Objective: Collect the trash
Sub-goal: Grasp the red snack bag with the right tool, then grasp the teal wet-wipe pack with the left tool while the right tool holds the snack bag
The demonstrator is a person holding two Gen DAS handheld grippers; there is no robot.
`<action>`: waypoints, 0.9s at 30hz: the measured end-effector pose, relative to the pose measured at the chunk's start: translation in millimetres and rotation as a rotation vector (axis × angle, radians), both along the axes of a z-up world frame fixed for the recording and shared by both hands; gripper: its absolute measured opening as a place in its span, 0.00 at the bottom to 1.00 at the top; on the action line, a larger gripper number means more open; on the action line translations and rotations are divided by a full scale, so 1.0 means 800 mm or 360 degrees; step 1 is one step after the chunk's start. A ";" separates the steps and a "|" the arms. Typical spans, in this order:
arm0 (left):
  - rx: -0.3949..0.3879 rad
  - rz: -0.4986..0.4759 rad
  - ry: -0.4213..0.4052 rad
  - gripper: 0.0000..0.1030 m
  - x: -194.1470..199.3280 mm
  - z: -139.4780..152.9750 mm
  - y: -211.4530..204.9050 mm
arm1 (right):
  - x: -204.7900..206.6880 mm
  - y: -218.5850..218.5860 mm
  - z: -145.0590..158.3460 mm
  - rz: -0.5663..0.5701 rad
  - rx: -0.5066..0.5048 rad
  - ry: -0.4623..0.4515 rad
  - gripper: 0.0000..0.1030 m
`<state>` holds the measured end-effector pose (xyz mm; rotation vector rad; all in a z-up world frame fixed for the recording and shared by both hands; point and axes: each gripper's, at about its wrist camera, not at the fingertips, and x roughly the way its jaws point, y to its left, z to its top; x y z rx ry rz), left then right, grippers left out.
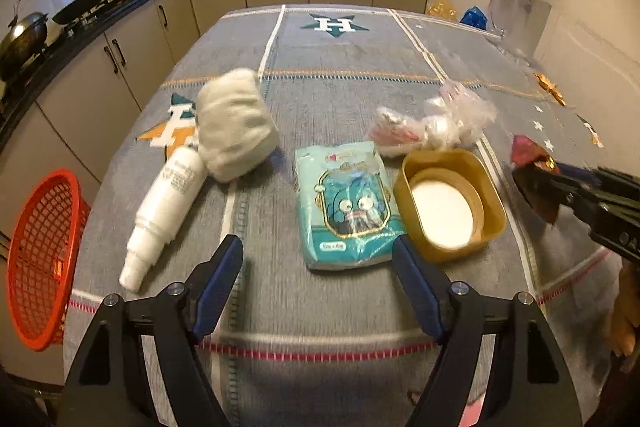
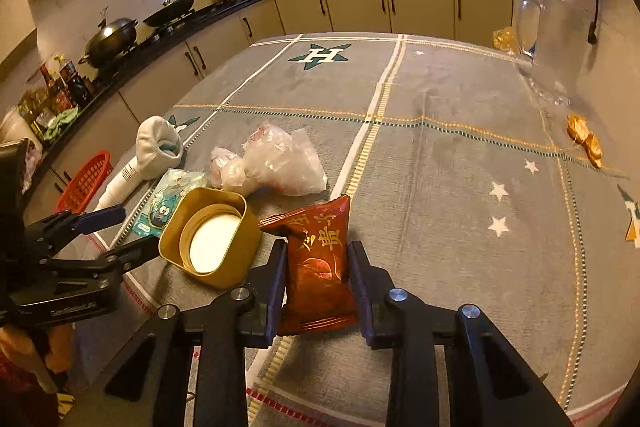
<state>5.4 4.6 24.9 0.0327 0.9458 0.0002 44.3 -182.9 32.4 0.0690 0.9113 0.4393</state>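
Note:
My right gripper (image 2: 318, 255) is shut on a red snack wrapper (image 2: 320, 267) and holds it above the table's near edge; it also shows at the right of the left wrist view (image 1: 534, 173). My left gripper (image 1: 318, 251) is open and empty above the table, just in front of a teal wet-wipe pack (image 1: 346, 205). A crumpled clear plastic bag (image 1: 436, 121) (image 2: 272, 163) lies behind a gold lid (image 1: 450, 203) (image 2: 212, 237). A red mesh basket (image 1: 42, 259) (image 2: 86, 181) hangs off the table's left side.
A white bottle (image 1: 166, 215) and a rolled white cloth (image 1: 236, 125) lie on the grey tablecloth (image 1: 340, 67) at the left. Gold foil pieces (image 2: 584, 141) and a clear jug (image 2: 548, 43) stand at the right. Kitchen counters with pans run behind.

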 end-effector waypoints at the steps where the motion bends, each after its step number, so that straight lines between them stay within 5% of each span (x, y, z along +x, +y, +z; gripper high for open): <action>1: 0.0004 0.0000 0.0001 0.74 0.004 0.000 -0.001 | 0.000 0.000 0.000 -0.0002 0.0011 0.0007 0.32; 11: -0.0020 -0.0005 0.0010 0.73 0.039 0.000 -0.006 | -0.001 -0.002 0.003 -0.0021 0.0049 0.0017 0.32; 14: -0.0110 -0.0011 0.0055 0.44 0.054 -0.005 -0.001 | -0.001 -0.003 0.002 -0.0028 0.0049 0.0021 0.32; 19: -0.0114 -0.0037 0.0045 0.44 0.050 -0.007 -0.004 | 0.000 -0.003 0.001 -0.0031 0.0054 0.0025 0.32; 21: -0.0080 -0.0052 0.0057 0.53 0.050 -0.008 -0.010 | -0.001 -0.003 0.001 -0.0025 0.0060 0.0027 0.32; 24: -0.0036 -0.0067 0.0070 0.54 0.052 -0.016 -0.018 | -0.001 -0.001 0.002 -0.0020 0.0053 0.0018 0.32; 26: 0.0022 -0.0075 0.0043 0.52 0.049 -0.018 -0.023 | -0.002 -0.001 0.001 -0.0019 0.0056 0.0018 0.32; 27: 0.0020 -0.0085 0.0031 0.40 0.047 -0.018 -0.024 | -0.002 -0.001 0.001 -0.0020 0.0056 0.0019 0.32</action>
